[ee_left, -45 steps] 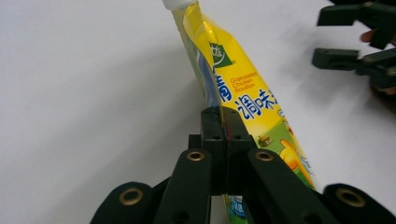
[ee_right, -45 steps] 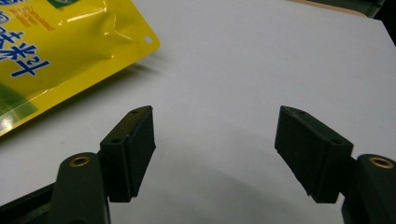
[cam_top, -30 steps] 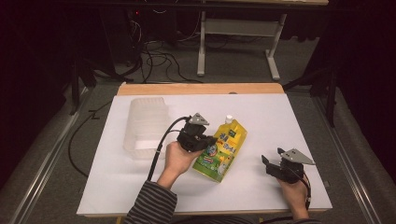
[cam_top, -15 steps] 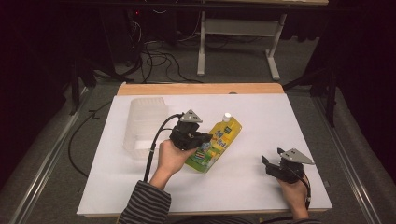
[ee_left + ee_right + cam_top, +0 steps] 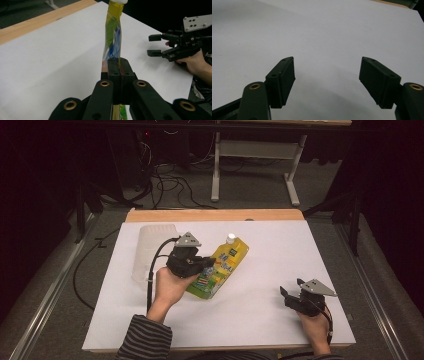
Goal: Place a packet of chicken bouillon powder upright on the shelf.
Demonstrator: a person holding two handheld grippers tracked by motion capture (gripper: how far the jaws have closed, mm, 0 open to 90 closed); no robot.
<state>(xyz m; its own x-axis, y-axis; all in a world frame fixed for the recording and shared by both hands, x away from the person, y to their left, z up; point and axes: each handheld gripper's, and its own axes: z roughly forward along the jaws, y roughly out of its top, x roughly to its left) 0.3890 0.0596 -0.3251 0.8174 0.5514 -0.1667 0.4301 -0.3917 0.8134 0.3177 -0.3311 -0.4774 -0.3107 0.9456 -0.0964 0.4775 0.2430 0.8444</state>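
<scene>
Counted on the white table: one yellow-green refill pouch with one white cap, and one translucent plastic container just beside it. Two black two-jaw grippers, namely the left gripper and the right gripper, each with one grey three-cornered plate and each carried by one hand. Beyond the far edge, one pale desk frame and several dark floor cables, too tangled to number.

Light from above falls brightly on the white table, while the room around it sinks into near darkness. Soft shadows sit under the hands. In the right gripper view, a broad grey shadow spreads below the tongs. All pictures are slightly soft and grainy.
</scene>
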